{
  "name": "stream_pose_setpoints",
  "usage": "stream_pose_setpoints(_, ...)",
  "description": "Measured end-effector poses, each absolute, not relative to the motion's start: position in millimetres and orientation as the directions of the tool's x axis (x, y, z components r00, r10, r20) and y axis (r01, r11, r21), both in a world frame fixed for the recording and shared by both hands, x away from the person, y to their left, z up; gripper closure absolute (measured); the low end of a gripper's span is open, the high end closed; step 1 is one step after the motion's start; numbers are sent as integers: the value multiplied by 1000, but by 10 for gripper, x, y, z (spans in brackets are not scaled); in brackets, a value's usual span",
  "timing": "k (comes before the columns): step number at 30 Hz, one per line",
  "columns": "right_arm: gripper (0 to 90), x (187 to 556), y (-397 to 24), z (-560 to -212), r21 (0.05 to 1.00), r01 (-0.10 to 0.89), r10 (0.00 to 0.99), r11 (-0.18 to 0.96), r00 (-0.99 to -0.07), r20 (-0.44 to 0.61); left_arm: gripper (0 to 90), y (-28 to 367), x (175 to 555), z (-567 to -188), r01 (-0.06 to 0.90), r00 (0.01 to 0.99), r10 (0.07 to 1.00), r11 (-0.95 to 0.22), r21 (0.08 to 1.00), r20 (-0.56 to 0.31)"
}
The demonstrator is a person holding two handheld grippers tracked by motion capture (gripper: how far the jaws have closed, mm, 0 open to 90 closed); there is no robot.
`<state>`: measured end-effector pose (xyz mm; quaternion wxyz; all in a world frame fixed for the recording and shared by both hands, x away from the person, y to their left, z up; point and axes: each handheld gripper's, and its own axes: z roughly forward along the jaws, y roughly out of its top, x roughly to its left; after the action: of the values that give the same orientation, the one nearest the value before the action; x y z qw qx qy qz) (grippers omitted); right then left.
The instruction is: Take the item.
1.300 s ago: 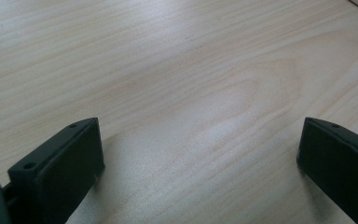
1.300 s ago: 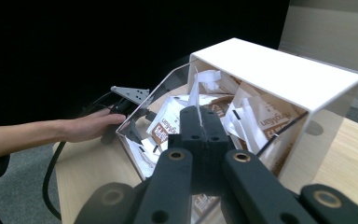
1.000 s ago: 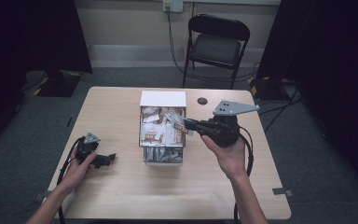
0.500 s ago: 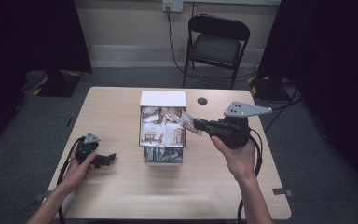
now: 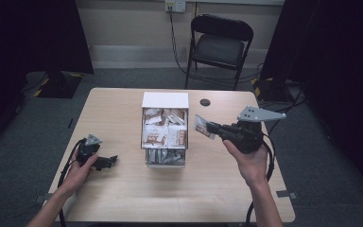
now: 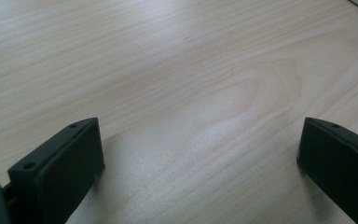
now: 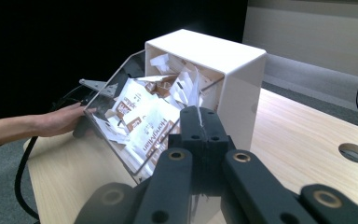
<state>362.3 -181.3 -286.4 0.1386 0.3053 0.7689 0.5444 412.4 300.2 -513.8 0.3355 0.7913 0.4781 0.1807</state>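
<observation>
Packet [image 5: 202, 126]: small, flat, white with brown print and a darker band, held edge-up just right of the box and clear of the tabletop.

Wooden table [image 5: 123, 109], pale grain, round hole [image 5: 205, 102] behind and right of the box.

Box [image 5: 165, 100] mid-table, white back and top, clear sloping front, crammed with loose white-and-brown packets like the held one.

Right hand [image 5: 251, 161] to the right of the box, wrapped round the right gripper [image 5: 211, 127], pointed at the box; jaws pressed together on the packet, seen from the right gripper view as a single thin seam.

Left hand [image 5: 78, 172] well to the left of the box, on the left gripper [image 5: 111, 161], low on the table; jaws spread wide, bare wood between them, nothing held.
</observation>
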Motion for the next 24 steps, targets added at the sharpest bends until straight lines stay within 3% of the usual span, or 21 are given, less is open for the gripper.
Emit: stream_pose_setpoints(24, 900, 3749, -1968, -3172, 893, 391, 665, 225, -731, 153, 0, 3002, 4124, -5138, 635, 477, 878, -317, 704, -35)
